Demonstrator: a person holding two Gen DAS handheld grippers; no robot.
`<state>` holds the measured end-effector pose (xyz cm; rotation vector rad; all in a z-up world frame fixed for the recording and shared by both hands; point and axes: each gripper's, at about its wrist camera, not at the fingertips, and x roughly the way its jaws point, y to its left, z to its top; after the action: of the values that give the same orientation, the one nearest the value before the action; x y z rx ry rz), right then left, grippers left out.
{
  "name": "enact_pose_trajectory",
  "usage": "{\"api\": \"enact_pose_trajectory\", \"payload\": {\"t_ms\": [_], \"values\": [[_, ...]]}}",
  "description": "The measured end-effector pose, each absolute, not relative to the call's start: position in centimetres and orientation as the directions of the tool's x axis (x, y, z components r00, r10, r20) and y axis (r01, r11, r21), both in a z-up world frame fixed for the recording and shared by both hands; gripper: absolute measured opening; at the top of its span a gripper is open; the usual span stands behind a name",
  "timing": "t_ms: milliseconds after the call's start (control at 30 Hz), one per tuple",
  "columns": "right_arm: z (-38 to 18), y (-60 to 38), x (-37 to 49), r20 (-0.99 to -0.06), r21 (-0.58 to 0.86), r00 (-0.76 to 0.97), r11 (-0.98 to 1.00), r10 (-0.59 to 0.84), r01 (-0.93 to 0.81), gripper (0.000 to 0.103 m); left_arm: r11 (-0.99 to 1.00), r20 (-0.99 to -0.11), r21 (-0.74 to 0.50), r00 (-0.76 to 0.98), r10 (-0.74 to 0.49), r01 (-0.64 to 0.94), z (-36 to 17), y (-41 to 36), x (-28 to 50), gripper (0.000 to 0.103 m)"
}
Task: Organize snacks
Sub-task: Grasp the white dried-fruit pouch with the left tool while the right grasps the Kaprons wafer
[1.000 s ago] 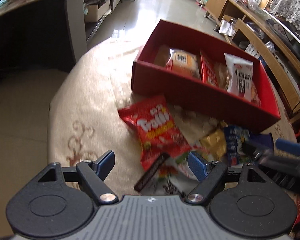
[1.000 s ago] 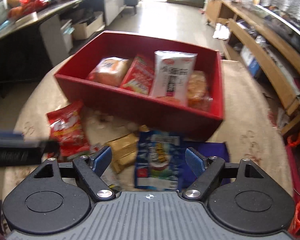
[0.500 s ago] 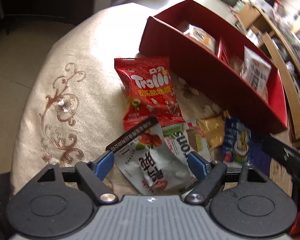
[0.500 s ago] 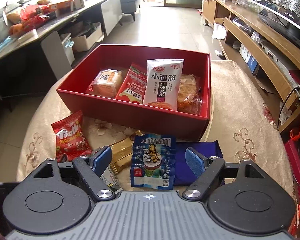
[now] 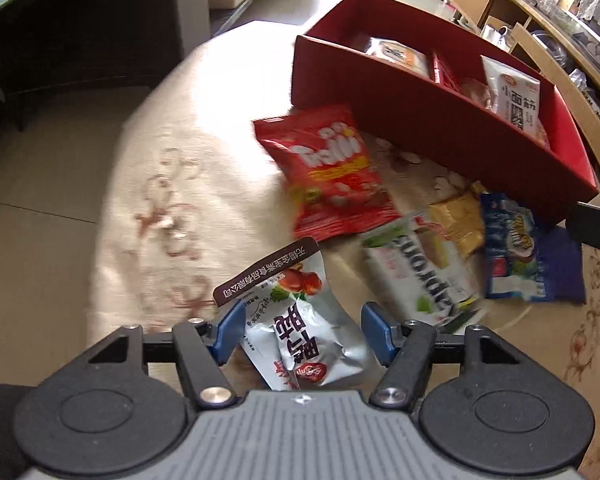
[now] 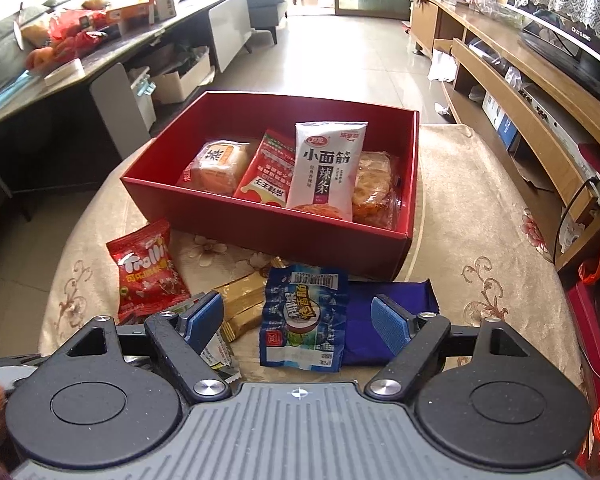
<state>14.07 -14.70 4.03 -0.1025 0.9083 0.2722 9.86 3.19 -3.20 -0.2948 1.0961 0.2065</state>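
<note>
A silver snack packet (image 5: 300, 332) with dark lettering sits crumpled between the blue pads of my left gripper (image 5: 302, 328). The jaws are closing and the pads press on its sides. Beyond it lie a red Trolli bag (image 5: 332, 172), a white-and-green packet (image 5: 420, 272), a gold packet (image 5: 458, 220) and a blue-and-white packet (image 5: 508, 252). The red box (image 5: 420, 120) behind them holds several snacks. My right gripper (image 6: 298, 316) stands open just above the blue-and-white packet (image 6: 304, 316), in front of the red box (image 6: 268, 228). Left of it lies the Trolli bag (image 6: 146, 268).
The snacks lie on a round table with a beige embroidered cloth (image 6: 480, 240). A purple packet (image 6: 388, 320) lies under the blue-and-white one. A wooden TV bench (image 6: 540, 92) runs along the right, and a dark counter (image 6: 40, 92) stands on the left.
My left gripper's jaws have narrowed onto the silver packet, which now looks crumpled and squeezed. The left view has swung a little. The right gripper has kept still and open.
</note>
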Motion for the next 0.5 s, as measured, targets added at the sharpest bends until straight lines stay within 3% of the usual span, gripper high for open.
{"api": "enact_pose_trajectory", "payload": {"t_ms": [100,367,433,500], "values": [[3.8,-13.8,14.0,-0.795,0.017,0.575,0.955,0.193,-0.296,0.086,0.937,-0.903,-0.183,0.429,-0.040,-0.299,-3.0,4.2,9.6,0.049],[2.3,-11.5,14.2,-0.830,-0.012,0.529,0.941,0.179,-0.337,0.086,0.922,-0.900,-0.184,0.435,-0.019,-0.340,-3.5,3.7,10.0,0.063],[2.1,-11.3,14.2,-0.832,-0.017,0.526,0.940,0.176,-0.341,0.086,0.942,-0.903,-0.147,0.431,-0.002,-0.302,-3.5,3.1,9.9,0.062],[1.9,-11.2,14.3,-0.835,-0.021,0.522,0.939,0.173,-0.344,0.086,0.963,-0.906,-0.111,0.423,0.004,-0.247,-3.4,2.9,9.6,0.053]]}}
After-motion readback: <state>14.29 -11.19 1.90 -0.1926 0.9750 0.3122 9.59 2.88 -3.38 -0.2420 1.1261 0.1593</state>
